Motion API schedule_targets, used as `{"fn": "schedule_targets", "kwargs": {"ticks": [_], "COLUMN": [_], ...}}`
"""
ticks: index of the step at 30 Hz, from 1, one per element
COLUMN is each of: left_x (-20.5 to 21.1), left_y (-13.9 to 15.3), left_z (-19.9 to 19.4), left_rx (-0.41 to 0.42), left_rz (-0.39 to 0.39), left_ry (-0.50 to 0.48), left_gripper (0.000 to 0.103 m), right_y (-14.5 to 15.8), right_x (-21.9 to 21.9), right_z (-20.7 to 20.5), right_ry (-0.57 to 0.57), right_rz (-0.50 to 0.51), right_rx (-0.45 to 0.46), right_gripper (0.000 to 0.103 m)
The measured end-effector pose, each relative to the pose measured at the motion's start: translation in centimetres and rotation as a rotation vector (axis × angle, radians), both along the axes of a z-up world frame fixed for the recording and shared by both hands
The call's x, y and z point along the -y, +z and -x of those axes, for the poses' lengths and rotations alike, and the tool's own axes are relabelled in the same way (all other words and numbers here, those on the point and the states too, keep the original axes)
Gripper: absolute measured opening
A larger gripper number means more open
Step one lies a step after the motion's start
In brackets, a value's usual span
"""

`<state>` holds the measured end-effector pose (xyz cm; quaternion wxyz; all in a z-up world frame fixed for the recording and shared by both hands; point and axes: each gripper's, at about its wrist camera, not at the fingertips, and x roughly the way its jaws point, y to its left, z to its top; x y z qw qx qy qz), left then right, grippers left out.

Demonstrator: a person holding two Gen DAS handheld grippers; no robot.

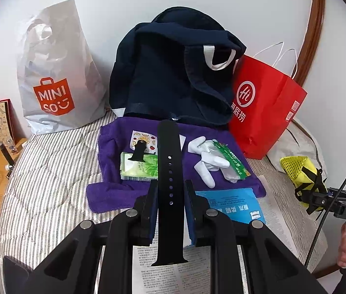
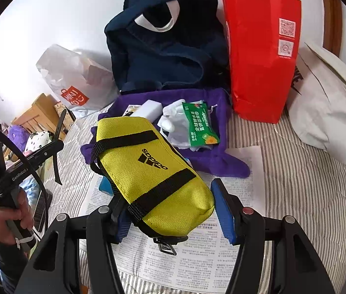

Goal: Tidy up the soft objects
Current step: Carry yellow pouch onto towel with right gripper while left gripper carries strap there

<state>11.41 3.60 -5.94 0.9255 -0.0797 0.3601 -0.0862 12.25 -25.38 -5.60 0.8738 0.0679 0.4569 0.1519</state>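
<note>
My left gripper clamps a black watch strap lengthwise, while my right gripper holds the yellow pouch, pointing toward the navy backpack ahead.

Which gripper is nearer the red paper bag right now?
Right. The right gripper, carrying the yellow pouch, hangs just in front of the red paper bag; the left gripper, holding the black strap, is farther left.

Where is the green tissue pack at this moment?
In the left wrist view the tissue pack lies on the left part of the purple towel, in front of the navy backpack, with a short black strap piece resting on it.
</note>
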Motion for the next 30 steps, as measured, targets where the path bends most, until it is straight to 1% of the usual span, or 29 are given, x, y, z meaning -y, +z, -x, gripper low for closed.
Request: {"fn": "schedule_targets", "kwargs": {"ticks": [5, 13, 23, 30], "left_x": [-0.4, -0.7, -0.3, -0.1], "left_y": [-0.1, -0.4, -0.6, -1.0], "left_z": [-0.1, -0.9, -3.5, -5.8], "left_rx": [-0.003, -0.012, -0.013, -0.023], "left_rz": [-0.001, -0.01, -0.036, -0.028], "left_ry": [0.007, 0.016, 0.0, -0.011], "left_gripper": [0.019, 0.019, 0.019, 0.019], "right_y": [0.3, 0.2, -0.3, -0.8], "right_x": [-0.5, -0.5, -0.8, -1.2], "right_z": [-0.7, -2.3, -5.1, -7.6], "right_ry": [0.018, 0.017, 0.015, 0.02], "right_rz": [0.011, 0.013, 0.013, 0.03], "right_rx": [0.014, 0.022, 0.022, 0.017], "right_gripper": [0.058, 0.058, 0.058, 0.058]}}
